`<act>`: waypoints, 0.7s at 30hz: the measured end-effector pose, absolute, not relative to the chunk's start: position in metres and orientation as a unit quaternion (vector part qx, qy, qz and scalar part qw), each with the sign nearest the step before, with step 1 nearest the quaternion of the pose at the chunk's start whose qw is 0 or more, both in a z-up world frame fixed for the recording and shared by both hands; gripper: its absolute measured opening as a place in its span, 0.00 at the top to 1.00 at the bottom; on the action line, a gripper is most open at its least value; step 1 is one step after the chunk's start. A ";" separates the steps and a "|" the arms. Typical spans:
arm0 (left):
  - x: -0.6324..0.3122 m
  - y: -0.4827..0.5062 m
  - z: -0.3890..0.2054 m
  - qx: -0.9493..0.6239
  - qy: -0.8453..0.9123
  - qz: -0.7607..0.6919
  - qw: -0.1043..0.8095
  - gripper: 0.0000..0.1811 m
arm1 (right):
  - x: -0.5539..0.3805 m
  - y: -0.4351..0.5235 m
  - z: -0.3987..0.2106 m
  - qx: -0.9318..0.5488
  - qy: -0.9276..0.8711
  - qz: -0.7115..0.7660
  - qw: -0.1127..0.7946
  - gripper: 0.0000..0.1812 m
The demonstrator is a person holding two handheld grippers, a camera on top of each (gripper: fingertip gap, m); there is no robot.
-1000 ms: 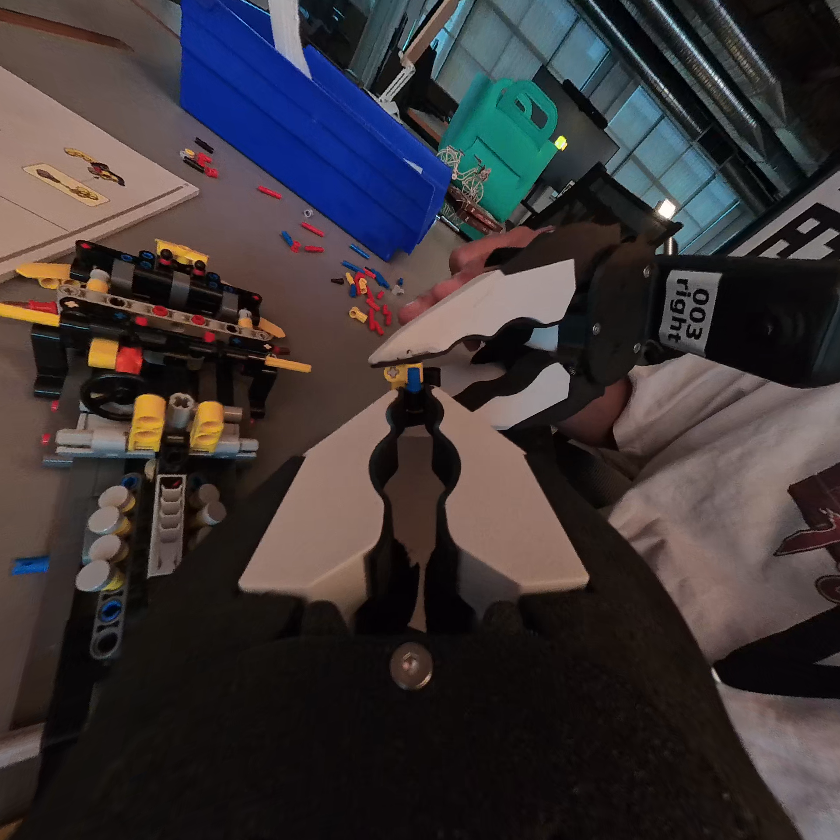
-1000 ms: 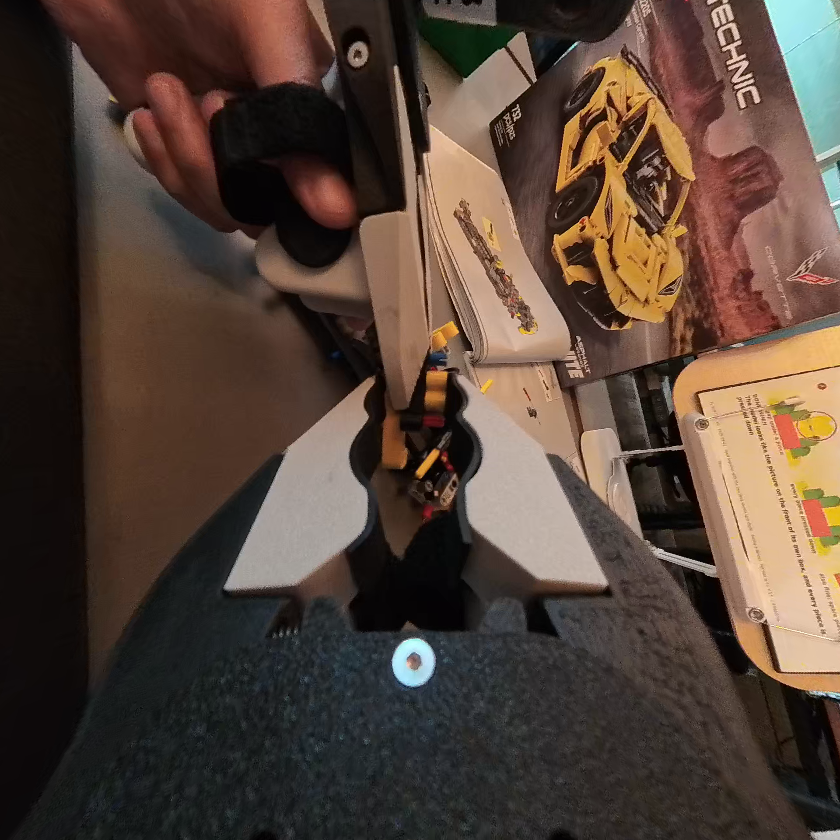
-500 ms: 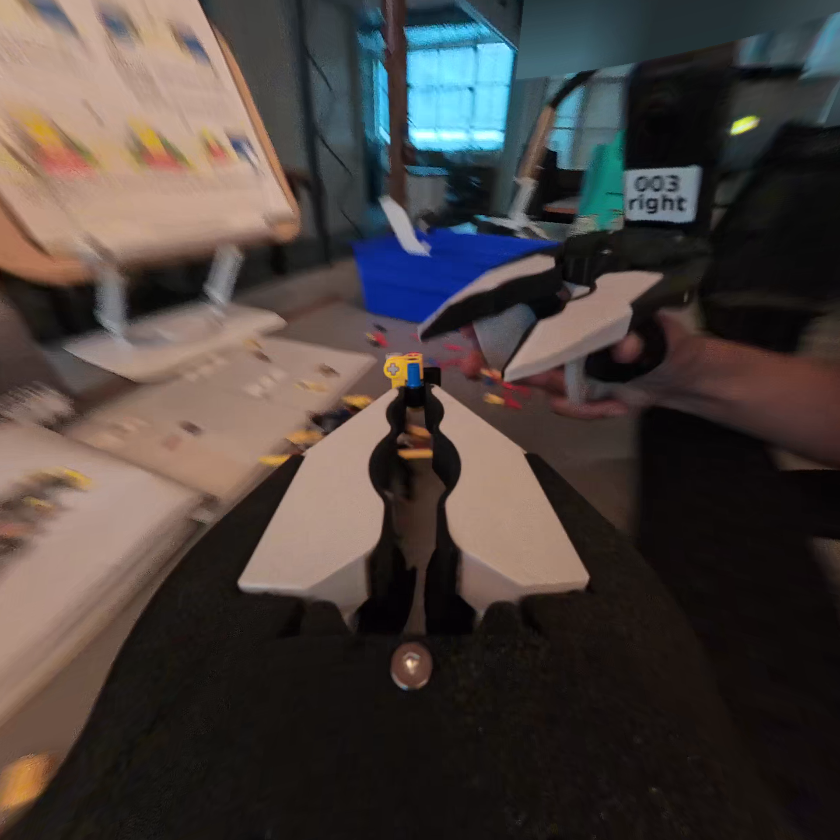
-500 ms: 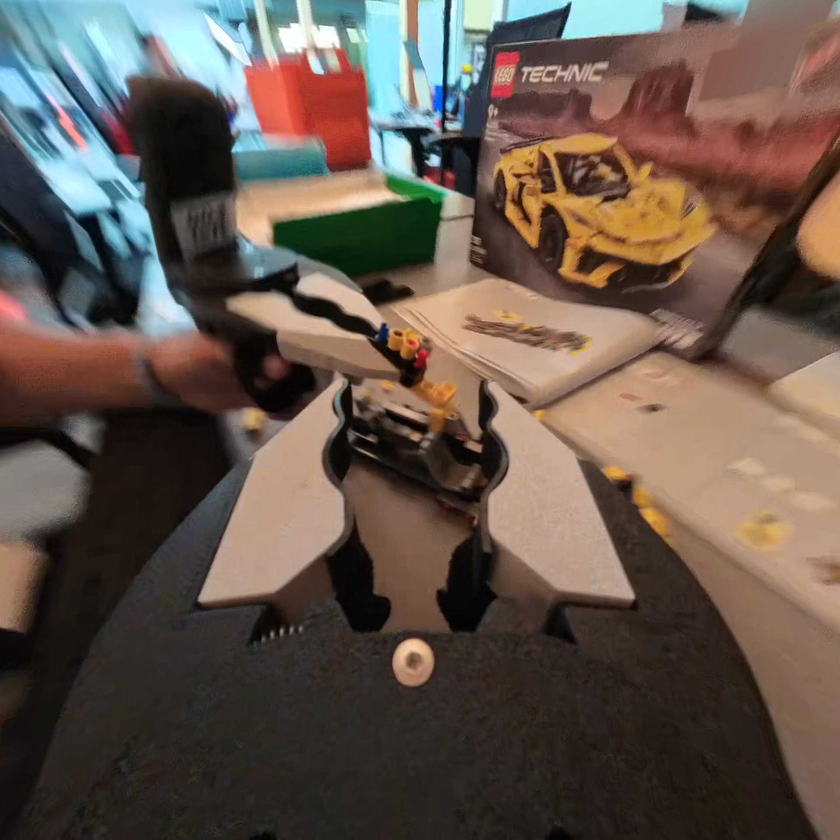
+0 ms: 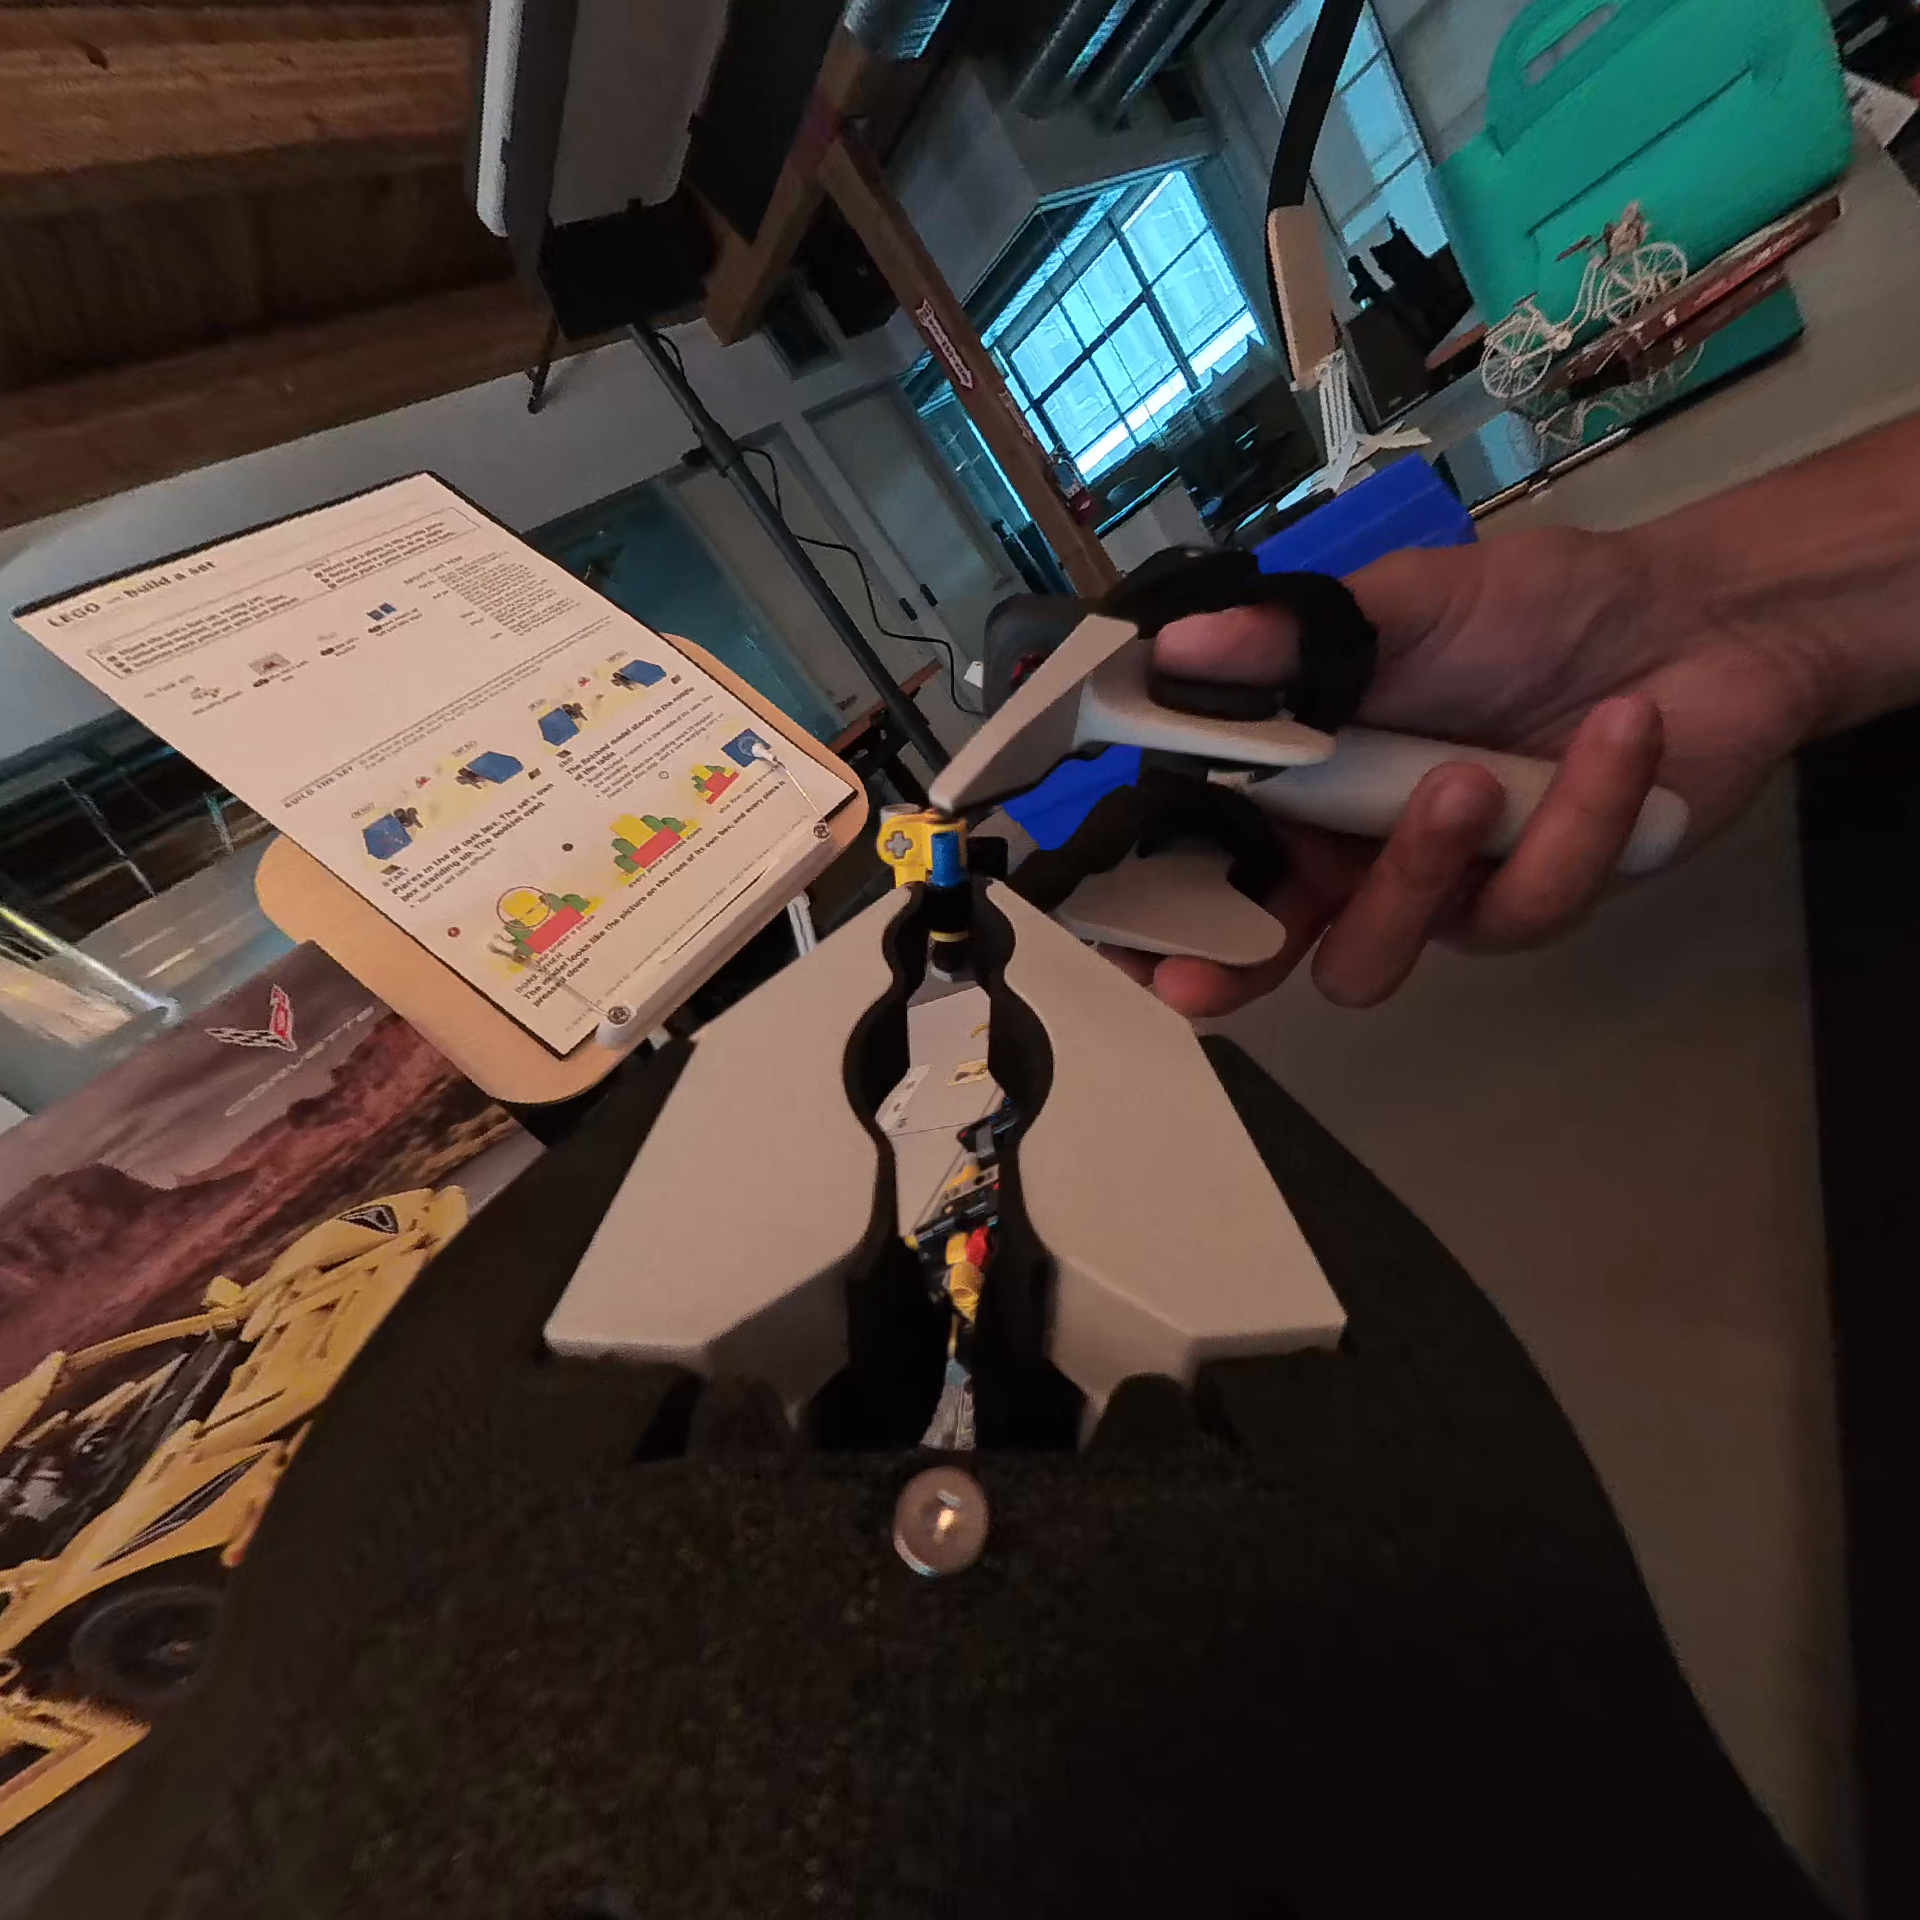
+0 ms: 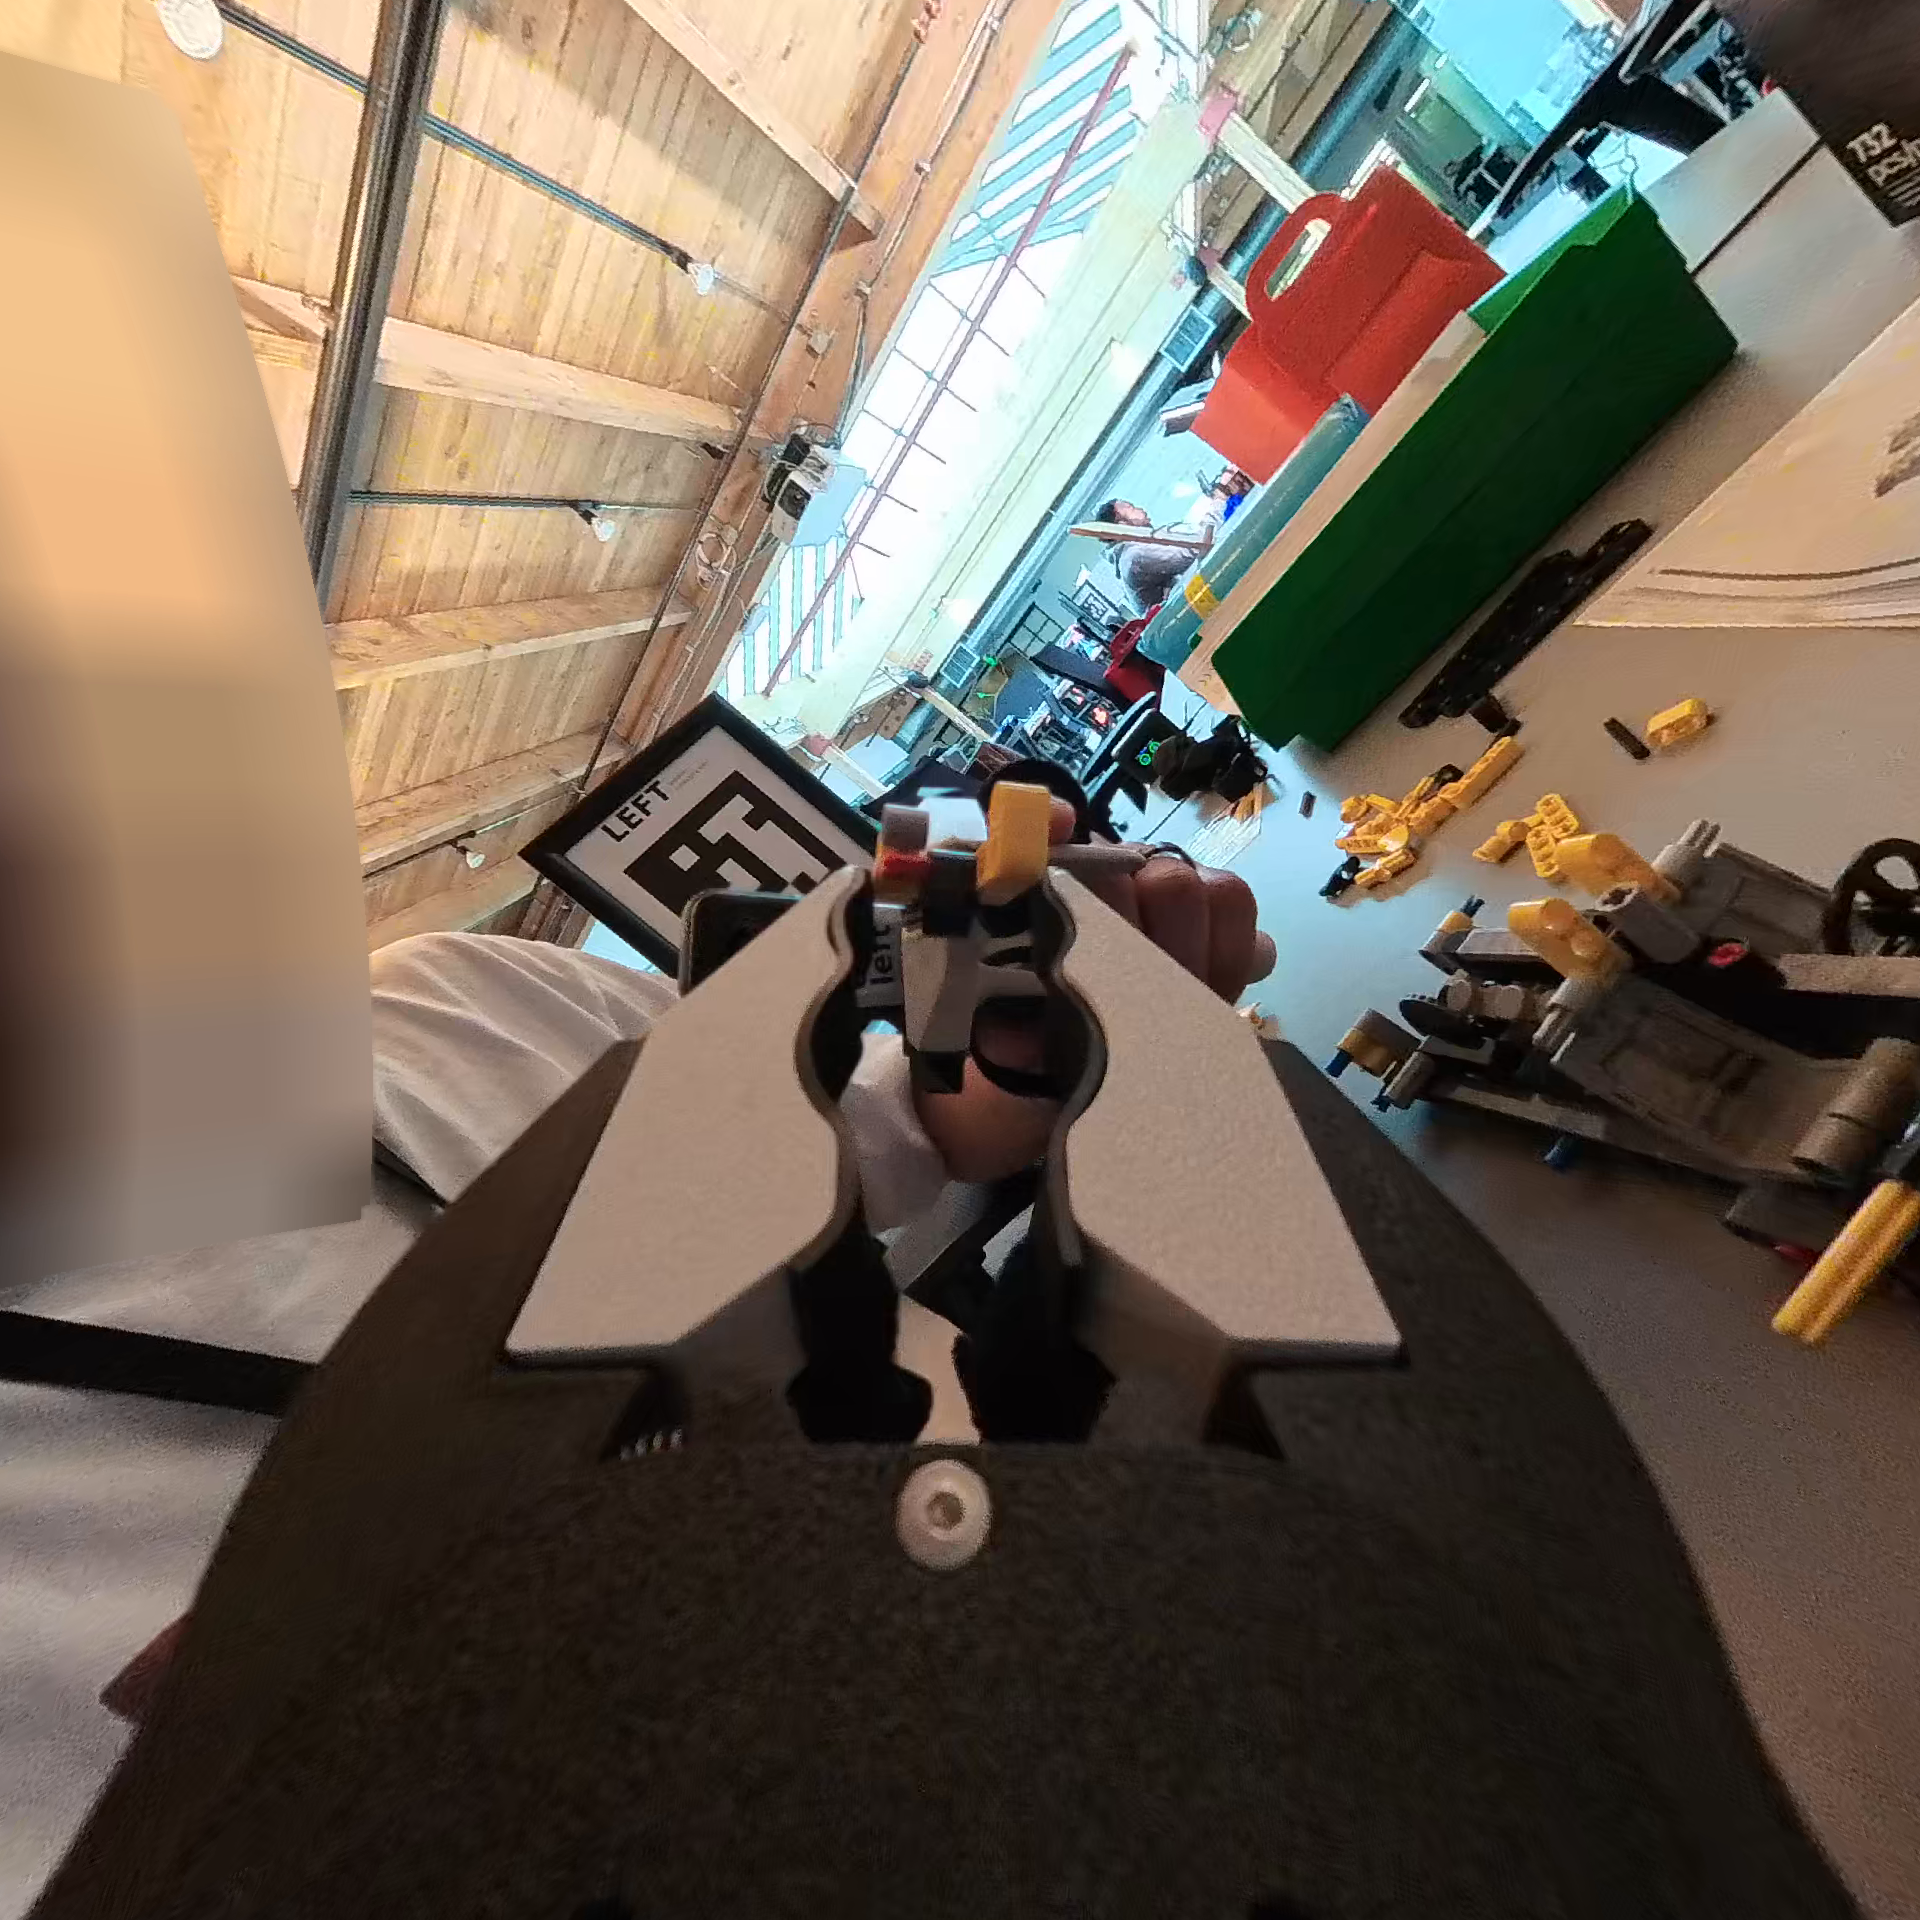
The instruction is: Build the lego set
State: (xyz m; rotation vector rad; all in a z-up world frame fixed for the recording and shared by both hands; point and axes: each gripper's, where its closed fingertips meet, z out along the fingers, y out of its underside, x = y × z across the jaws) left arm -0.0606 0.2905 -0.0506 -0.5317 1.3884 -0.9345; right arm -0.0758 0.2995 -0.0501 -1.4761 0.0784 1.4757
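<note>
The small Lego sub-assembly [image 5: 925,862], a yellow connector with a blue pin on a dark stub, sits pinched at the very tips of the left gripper [image 5: 940,914], whose fingers are closed narrow on it. The right gripper [image 6: 951,894] has its fingers parted around the piece, one tip touching the yellow connector's top in the left wrist view. It looks light, rigid and slippery, and its press-fit joints may pop apart; best held across flat faces near the pin. The half-built car chassis [image 6: 1621,997] lies on the counter [image 6: 1558,1403], right of the right fingers.
</note>
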 end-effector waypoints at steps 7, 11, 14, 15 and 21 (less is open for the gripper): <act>-0.057 0.293 -0.060 -0.233 0.628 -0.363 0.648 0.96 | -0.075 0.300 -0.059 -0.619 0.035 0.608 0.496 0.88; -0.057 0.293 -0.057 -0.240 0.624 -0.359 0.651 0.96 | -0.076 0.301 -0.058 -0.628 0.024 0.585 0.513 0.88; -0.055 0.294 -0.057 -0.247 0.623 -0.364 0.647 0.96 | -0.074 0.302 -0.057 -0.633 0.023 0.576 0.517 0.87; -0.053 0.296 -0.060 -0.262 0.626 -0.370 0.635 0.96 | -0.071 0.304 -0.060 -0.637 0.034 0.576 0.511 0.87; -0.045 0.306 -0.091 -0.332 0.664 -0.359 0.566 0.90 | -0.049 0.308 -0.086 -0.697 0.061 0.512 0.499 0.87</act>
